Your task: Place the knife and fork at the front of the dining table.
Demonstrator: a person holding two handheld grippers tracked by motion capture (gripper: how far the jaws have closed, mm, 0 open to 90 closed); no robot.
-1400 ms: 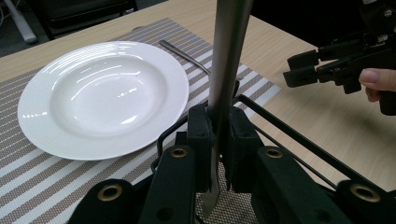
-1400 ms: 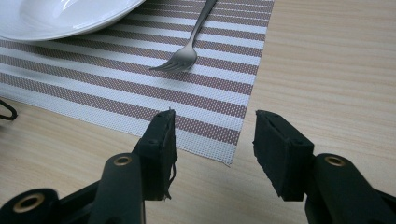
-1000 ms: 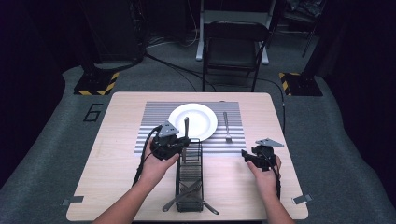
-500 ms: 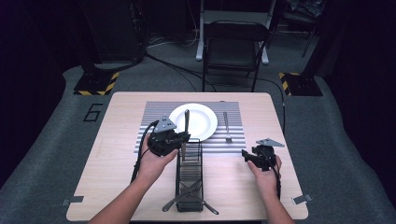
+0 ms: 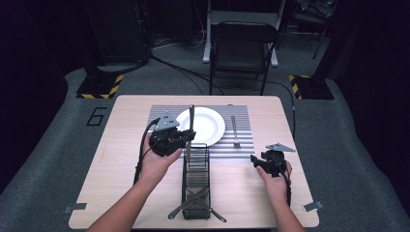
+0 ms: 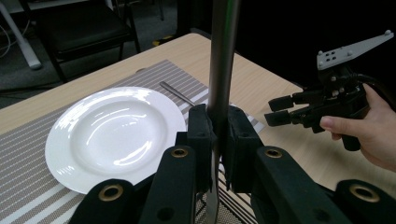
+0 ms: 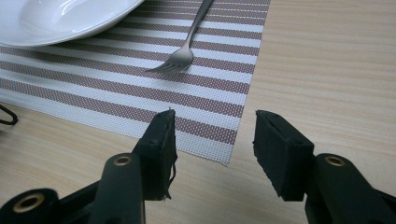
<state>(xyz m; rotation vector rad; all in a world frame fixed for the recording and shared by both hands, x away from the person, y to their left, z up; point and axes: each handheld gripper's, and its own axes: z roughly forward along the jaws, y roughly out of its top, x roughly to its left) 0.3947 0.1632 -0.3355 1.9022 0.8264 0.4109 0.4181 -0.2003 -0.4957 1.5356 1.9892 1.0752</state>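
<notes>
High view. Left tongs (image 5: 186, 137) clenched on a long metal utensil (image 5: 191, 121), its end not identifiable from here. The utensil stands upright above the far end of the black wire caddy (image 5: 196, 181), its upper part showing in front of the white plate (image 5: 208, 124). The caddy sits at the near middle of the table (image 5: 121, 159), with a few more utensils lying crossed at its near end. The plate rests on a striped placemat (image 5: 241, 140); a fork (image 5: 234, 131) lies on the mat just right of the plate, apart from it. Right tongs (image 5: 256, 162) sit low over the bare wood off the mat's near right corner, well apart from the caddy.

Left gripper view. Both pads pinch the utensil's shaft (image 6: 222, 70), which rises straight up out of the top of the picture. Plate (image 6: 114, 133) behind and to the left. Other hand with the right tongs (image 6: 280, 109) farther off at right, jaws apart, nothing between them.

Right gripper view. Right tongs (image 7: 212, 144) released: jaws partly apart, nothing between them, only the mat corner (image 7: 224, 149) and wood below. Fork (image 7: 180, 56) ahead on the mat, tines towards the camera; plate rim (image 7: 70, 23) at upper left.
</notes>
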